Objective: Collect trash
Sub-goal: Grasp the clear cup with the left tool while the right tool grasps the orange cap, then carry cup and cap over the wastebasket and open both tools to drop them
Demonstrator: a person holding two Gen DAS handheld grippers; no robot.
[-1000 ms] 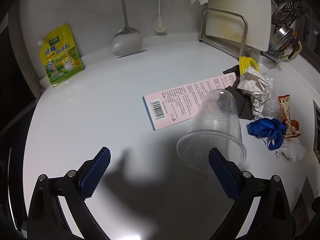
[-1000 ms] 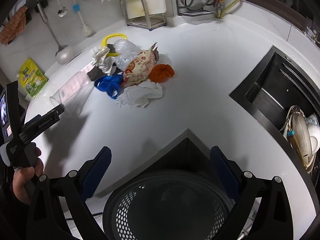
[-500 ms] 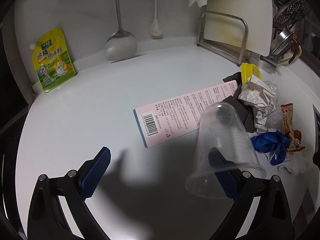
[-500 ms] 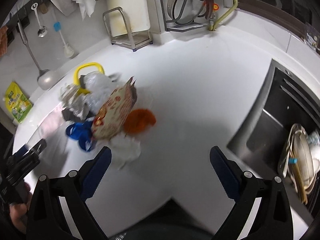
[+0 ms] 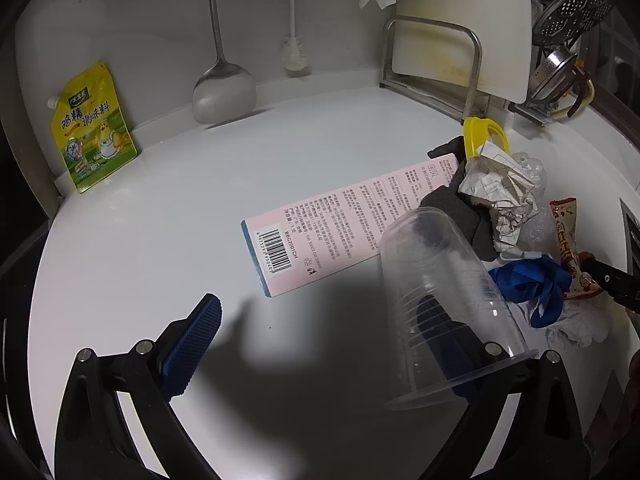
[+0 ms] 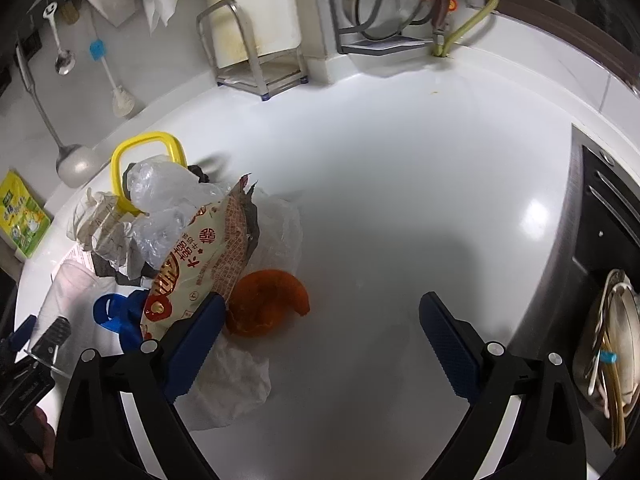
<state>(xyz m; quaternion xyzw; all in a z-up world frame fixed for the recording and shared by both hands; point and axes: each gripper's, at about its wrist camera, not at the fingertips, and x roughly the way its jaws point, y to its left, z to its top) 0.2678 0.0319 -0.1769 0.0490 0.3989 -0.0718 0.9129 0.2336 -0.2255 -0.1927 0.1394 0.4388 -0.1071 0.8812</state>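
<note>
A clear plastic cup [image 5: 440,300] lies on its side on the white counter, its mouth over my left gripper's right finger. My left gripper [image 5: 324,344] is open, the cup's wall between its fingers. A flat pink box [image 5: 344,220] lies behind the cup. The trash heap holds crumpled paper [image 5: 500,188], a blue strap [image 5: 532,284], a snack wrapper [image 6: 200,256], an orange peel [image 6: 268,304], clear plastic [image 6: 168,196], a white tissue [image 6: 236,384] and a yellow ring [image 6: 144,148]. My right gripper [image 6: 320,340] is open and empty, its left finger beside the peel and wrapper.
A yellow seasoning pouch [image 5: 92,128] leans on the back wall. A ladle [image 5: 222,88] and brush [image 5: 294,52] hang there. A cutting board rack [image 6: 248,40] and a pot rack [image 6: 384,8] stand at the back. A sink [image 6: 608,240] lies at right.
My left gripper moved forward so its right finger went into the cup's mouth. My right gripper swung up from the bin by the counter's edge and closed in on the trash heap.
</note>
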